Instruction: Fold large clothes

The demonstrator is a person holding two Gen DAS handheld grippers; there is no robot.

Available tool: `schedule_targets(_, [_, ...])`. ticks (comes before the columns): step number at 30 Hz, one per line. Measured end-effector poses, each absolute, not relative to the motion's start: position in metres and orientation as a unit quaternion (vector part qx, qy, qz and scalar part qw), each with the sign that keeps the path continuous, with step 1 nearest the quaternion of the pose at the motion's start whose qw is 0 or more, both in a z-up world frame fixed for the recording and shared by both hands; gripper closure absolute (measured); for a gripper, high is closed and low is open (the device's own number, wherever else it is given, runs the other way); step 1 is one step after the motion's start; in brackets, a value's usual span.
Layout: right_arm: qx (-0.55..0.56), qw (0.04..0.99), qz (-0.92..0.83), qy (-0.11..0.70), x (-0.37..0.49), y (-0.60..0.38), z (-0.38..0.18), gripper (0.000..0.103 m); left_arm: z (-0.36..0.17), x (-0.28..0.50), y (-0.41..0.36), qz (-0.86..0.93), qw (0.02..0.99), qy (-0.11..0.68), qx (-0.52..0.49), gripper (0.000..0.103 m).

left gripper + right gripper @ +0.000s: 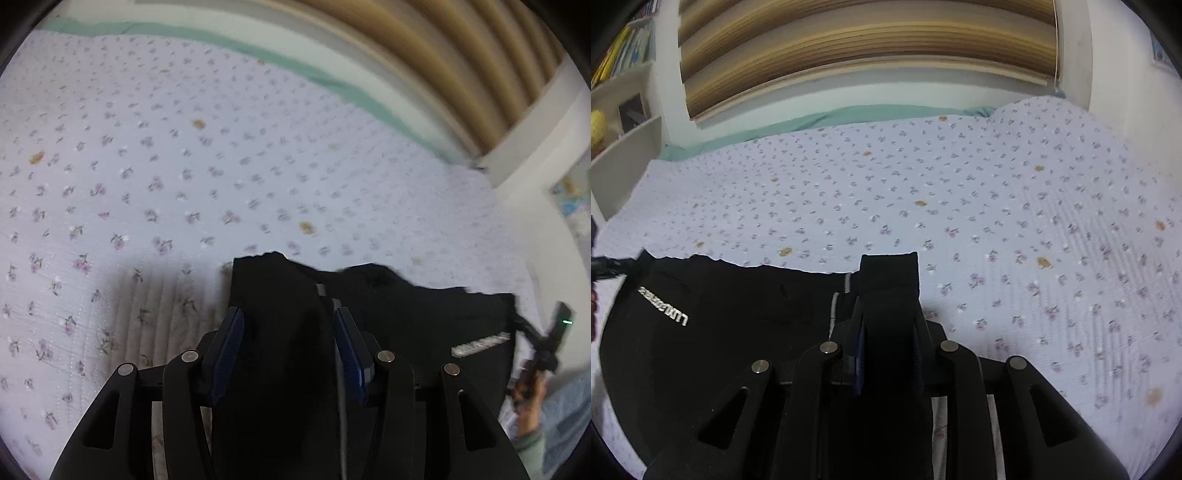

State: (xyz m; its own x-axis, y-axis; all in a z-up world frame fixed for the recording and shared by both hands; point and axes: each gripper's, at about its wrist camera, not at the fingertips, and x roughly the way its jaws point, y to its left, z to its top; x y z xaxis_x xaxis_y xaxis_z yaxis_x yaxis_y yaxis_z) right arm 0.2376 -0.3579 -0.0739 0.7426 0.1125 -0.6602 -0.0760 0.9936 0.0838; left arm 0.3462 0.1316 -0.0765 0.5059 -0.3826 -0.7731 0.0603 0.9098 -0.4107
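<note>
A black garment (pixel 406 314) with a white logo is held stretched above a floral bedspread (pixel 184 166). My left gripper (pixel 288 321) is shut on a bunched corner of it, fabric filling the gap between the blue pads. My right gripper (pixel 888 314) is shut on the other corner of the black garment (pixel 720 314), which hangs to its left with the logo showing. The right gripper also shows at the far right of the left wrist view (pixel 546 343).
The bedspread (pixel 960 203) covers a bed with a green sheet edge (pixel 812 122) at the far side. Tan blinds (pixel 868 44) hang behind the bed. A white shelf unit (pixel 624 140) stands at the left.
</note>
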Motion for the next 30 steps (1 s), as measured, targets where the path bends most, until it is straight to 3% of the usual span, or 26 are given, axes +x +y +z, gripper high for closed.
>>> schedule_targets(1, [0.018,0.934,0.048,0.353,0.236,-0.356,-0.074,0.082,-0.078,0.349,0.124,-0.111,0.856,0.484,-0.143,0.1])
schedule_targets(5, [-0.04,0.946,0.007,0.32,0.223,-0.345,-0.056,0.087,-0.05,0.332,0.122,-0.082,0.894,0.426,-0.116,0.1])
schedule_targets(10, [-0.018,0.955,-0.031,0.294,0.235,-0.356,-0.029,0.088,-0.001,0.323,0.136,-0.085,0.92,0.352,-0.152,0.1])
schedule_targets(16, [-0.021,0.925,-0.063,0.373,0.289,-0.352,-0.085,0.088,-0.035,0.353,0.124,-0.037,0.914,0.383,-0.127,0.1])
schedule_targets(20, [-0.005,0.904,-0.051,0.423,0.304,-0.352,-0.131,0.086,-0.094,0.372,0.12,-0.031,0.887,0.443,-0.127,0.099])
schedule_targets(23, [-0.005,0.905,-0.04,0.425,0.299,-0.352,-0.136,0.079,-0.106,0.369,0.115,-0.043,0.887,0.446,-0.111,0.094])
schedule_targets(25, [0.009,0.903,-0.03,0.428,0.292,-0.356,-0.132,0.068,-0.099,0.362,0.121,-0.066,0.888,0.436,-0.132,0.075])
schedule_targets(27, [0.024,0.907,-0.013,0.42,0.277,-0.361,-0.122,0.06,-0.09,0.352,0.132,-0.099,0.878,0.438,-0.166,0.063])
schedule_targets(29, [0.021,0.918,0.002,0.396,0.254,-0.355,-0.103,0.055,-0.072,0.337,0.138,-0.106,0.887,0.42,-0.162,0.063])
schedule_targets(30, [0.021,0.922,0.012,0.386,0.242,-0.353,-0.092,0.045,-0.06,0.33,0.137,-0.103,0.894,0.408,-0.152,0.063])
